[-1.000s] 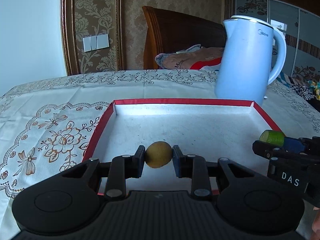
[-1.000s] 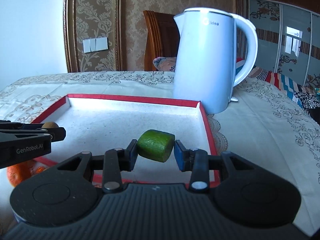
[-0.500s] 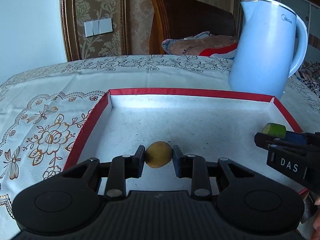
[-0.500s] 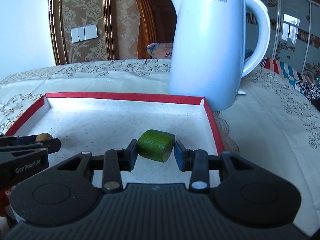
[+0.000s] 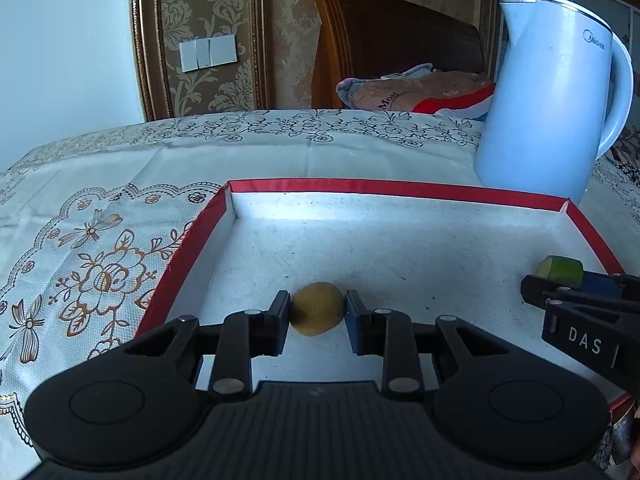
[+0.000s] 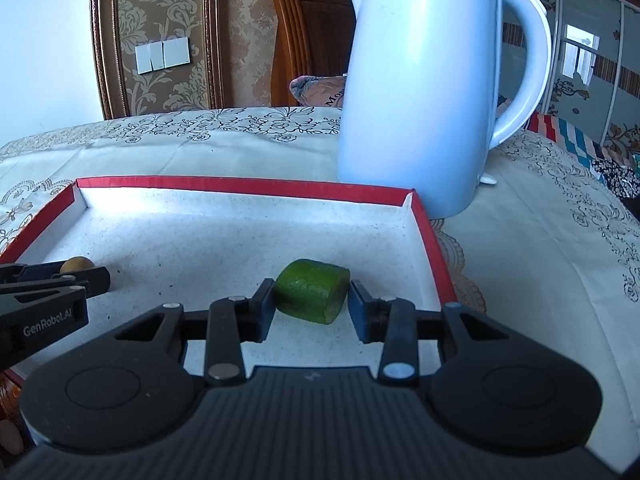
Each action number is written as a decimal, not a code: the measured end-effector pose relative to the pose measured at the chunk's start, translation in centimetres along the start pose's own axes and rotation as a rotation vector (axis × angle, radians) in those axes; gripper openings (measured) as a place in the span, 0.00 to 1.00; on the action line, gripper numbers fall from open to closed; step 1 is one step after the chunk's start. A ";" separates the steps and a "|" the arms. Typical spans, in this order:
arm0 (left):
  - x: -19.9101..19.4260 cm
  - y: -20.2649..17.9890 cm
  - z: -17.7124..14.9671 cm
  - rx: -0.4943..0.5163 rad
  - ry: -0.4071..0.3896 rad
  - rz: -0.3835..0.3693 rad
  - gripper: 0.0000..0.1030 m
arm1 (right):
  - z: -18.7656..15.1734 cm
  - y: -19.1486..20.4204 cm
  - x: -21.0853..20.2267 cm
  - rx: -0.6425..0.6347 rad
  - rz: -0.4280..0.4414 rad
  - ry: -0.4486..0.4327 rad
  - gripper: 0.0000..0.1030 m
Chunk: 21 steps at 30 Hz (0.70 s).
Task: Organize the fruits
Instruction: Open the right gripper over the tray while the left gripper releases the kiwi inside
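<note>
Over the red-rimmed tray [image 5: 392,188], left gripper [image 5: 317,312] clamps a brown fruit [image 5: 317,309] — right gripper [image 6: 312,300] clamps a green chunk [image 6: 311,296]

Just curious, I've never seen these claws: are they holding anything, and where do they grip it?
Left claw pinches a small round yellow-brown fruit by its sides; right claw clamps a green cut fruit chunk across its sides.

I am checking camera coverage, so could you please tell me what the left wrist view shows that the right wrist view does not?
Only the left wrist view shows the gold flower print on the tablecloth and the tray's left wall in full. Only the right wrist view shows the window and the striped bedding. Both show the red-rimmed tray, the kettle, the left gripper shut on the brown fruit and the right gripper shut on the green piece.
</note>
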<state>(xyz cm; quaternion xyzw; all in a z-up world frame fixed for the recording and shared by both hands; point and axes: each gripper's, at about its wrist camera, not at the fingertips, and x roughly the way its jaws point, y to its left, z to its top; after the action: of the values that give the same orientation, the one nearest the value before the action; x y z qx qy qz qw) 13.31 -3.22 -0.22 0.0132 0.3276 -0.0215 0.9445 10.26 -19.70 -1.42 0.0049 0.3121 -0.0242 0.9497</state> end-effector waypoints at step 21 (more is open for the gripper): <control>-4.2 1.5 -0.7 -0.005 -0.114 0.022 0.32 | -1.0 -1.7 -2.6 0.086 -0.011 -0.099 0.80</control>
<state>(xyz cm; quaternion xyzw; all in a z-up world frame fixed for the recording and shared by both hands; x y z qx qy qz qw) 9.63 -1.58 1.86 0.0133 0.2733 -0.0112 0.9618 7.52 -21.25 -0.65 0.0429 0.2633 -0.0427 0.9628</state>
